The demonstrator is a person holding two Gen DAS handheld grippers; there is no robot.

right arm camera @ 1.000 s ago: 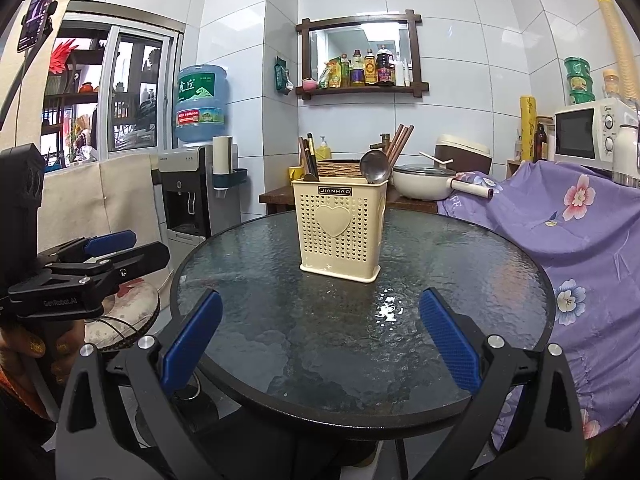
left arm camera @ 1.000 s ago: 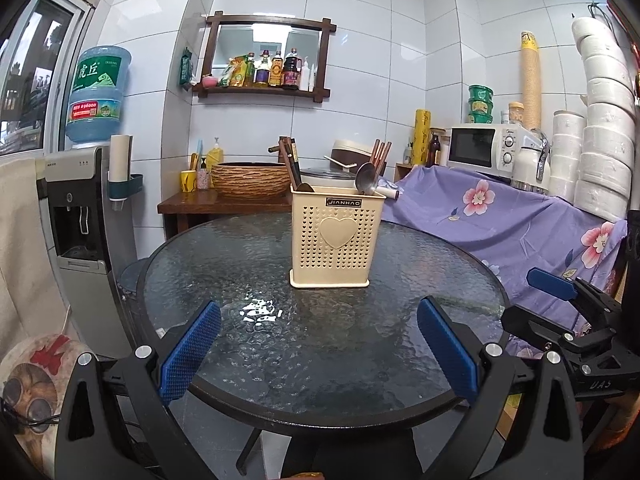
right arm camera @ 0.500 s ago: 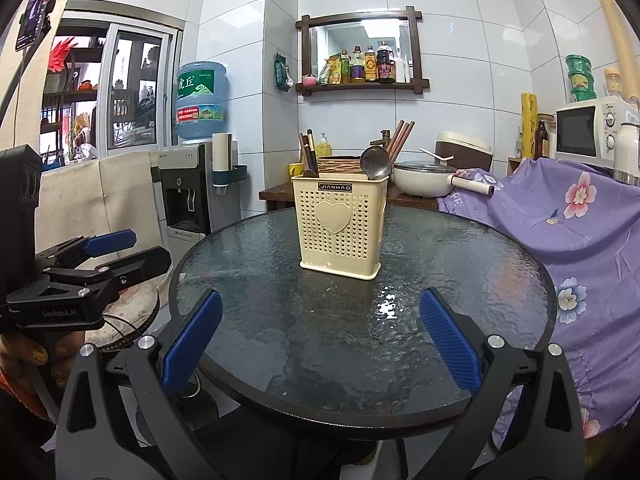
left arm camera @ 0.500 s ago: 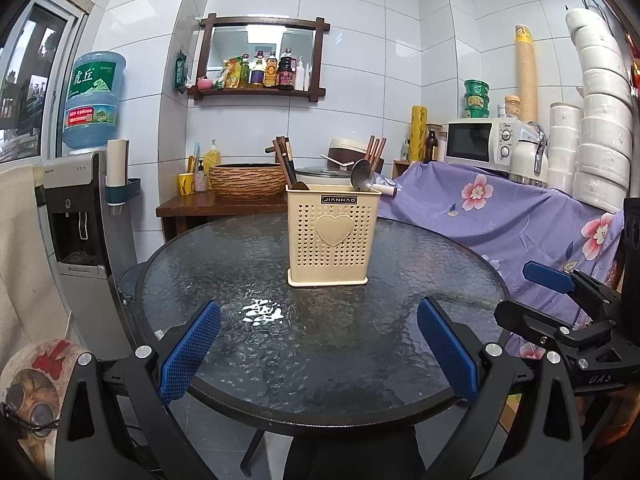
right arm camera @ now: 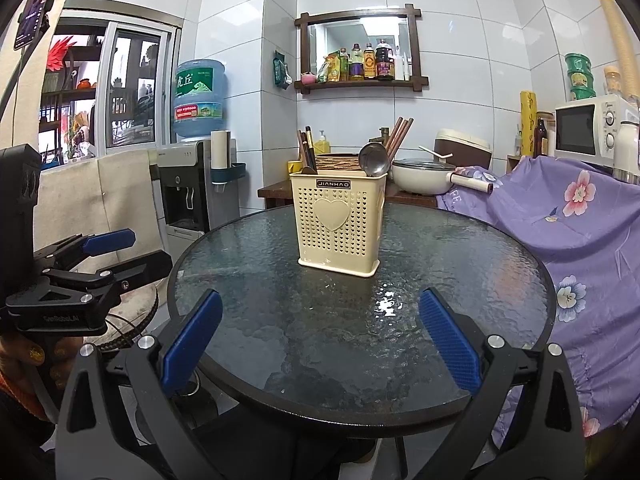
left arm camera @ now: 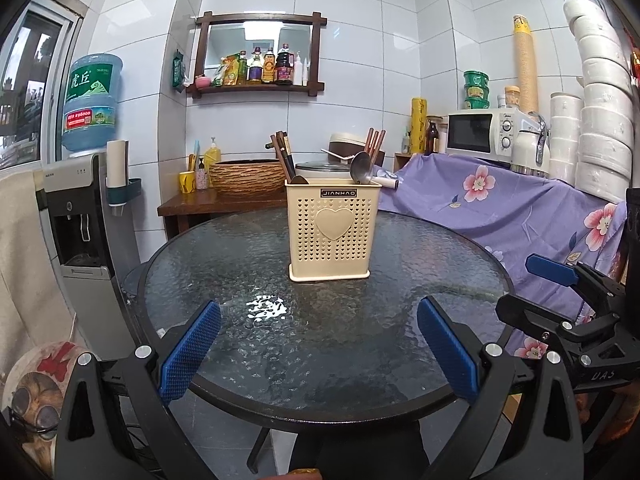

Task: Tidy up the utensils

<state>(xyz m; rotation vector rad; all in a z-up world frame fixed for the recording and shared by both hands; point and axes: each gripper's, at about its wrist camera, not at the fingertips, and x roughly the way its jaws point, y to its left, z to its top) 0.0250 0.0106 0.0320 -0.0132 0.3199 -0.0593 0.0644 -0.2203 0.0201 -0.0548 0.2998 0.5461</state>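
A cream perforated utensil holder [left arm camera: 331, 231] with a heart on its front stands upright on the round glass table [left arm camera: 320, 340]; it also shows in the right wrist view [right arm camera: 339, 226]. It holds a metal ladle [left arm camera: 361, 167], dark chopsticks [left arm camera: 282, 152] at its left and brown chopsticks [left arm camera: 375, 140] at its right. My left gripper [left arm camera: 318, 350] is open and empty above the table's near edge. My right gripper [right arm camera: 320, 344] is open and empty, also at the near edge. Each gripper shows at the side of the other's view.
A purple floral cloth [left arm camera: 500, 208] covers furniture right of the table, with a microwave [left arm camera: 480, 132] on it. A water dispenser [left arm camera: 80, 216] stands at the left. A wooden side table [left arm camera: 208, 204] behind holds a woven basket [left arm camera: 248, 176] and a white pot [right arm camera: 424, 176].
Both grippers have stayed open and empty. The left view has risen and levelled slightly, so the holder sits a little lower and nearer the middle. The right view has barely shifted.
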